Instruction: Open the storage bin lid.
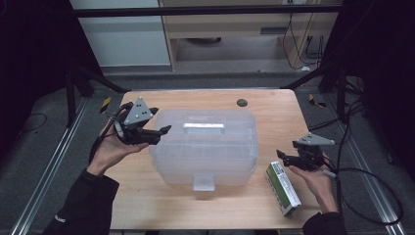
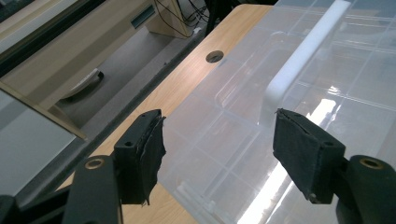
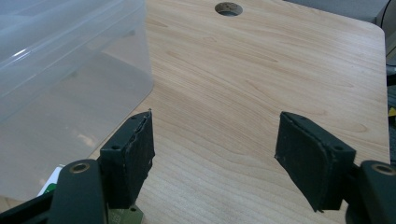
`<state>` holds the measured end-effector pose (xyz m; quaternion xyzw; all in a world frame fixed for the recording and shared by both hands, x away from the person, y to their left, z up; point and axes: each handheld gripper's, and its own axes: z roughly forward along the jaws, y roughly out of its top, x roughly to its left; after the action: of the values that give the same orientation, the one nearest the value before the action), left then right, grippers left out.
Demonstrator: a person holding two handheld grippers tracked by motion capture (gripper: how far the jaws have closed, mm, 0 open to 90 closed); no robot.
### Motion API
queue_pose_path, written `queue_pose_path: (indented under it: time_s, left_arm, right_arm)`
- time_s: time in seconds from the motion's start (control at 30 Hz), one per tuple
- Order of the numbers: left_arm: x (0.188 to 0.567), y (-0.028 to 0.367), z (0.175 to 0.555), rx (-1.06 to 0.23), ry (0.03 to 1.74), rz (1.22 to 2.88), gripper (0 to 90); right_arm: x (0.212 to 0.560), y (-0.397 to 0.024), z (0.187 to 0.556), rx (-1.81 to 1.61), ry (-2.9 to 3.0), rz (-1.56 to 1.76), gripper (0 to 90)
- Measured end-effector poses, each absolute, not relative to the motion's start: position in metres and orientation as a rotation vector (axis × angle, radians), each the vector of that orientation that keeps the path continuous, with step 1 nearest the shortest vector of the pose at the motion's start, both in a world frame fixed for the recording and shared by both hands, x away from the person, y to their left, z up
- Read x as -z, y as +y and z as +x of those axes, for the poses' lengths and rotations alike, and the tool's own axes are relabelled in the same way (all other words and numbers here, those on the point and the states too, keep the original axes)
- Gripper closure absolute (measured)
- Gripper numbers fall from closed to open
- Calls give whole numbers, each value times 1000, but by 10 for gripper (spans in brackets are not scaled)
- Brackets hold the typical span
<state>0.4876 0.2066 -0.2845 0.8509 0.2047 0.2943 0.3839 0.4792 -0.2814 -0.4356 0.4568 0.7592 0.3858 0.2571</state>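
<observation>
While the clear plastic storage box point(image 1: 203, 147) sits closed at the middle of the wooden table point(image 1: 147, 196), its white handle point(image 1: 203, 128) lying flat on the lid, the left gripper point(image 1: 164, 131) hovers at the box's left end, jaws apart and empty over the lid's edge (nothing touches the pads). The right gripper point(image 1: 283, 157) is held off the box's right side, jaws wide and empty, just above a green-and-white carton point(image 1: 283, 188) lying beside the box.

L gripper point(image 2: 217, 156) jaws wide apart, empty, over clear plastic box point(image 2: 299, 126) w/ white handle point(image 2: 303, 51).
</observation>
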Motion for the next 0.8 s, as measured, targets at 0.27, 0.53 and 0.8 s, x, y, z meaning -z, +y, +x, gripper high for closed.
queue_pose_path:
  time_s: [0.27, 0.53, 0.8]
  left_arm:
    - [285, 195, 488, -737, 455, 2195, 332]
    - [284, 182, 487, -718, 426, 2238, 331]
    - [285, 171, 490, -718, 376, 2265, 339]
  right_arm:
    - [437, -281, 480, -1043, 2068, 1245, 289]
    - [437, -281, 480, -1043, 2078, 1243, 301]
    - [438, -281, 480, -1042, 2089, 1237, 319]
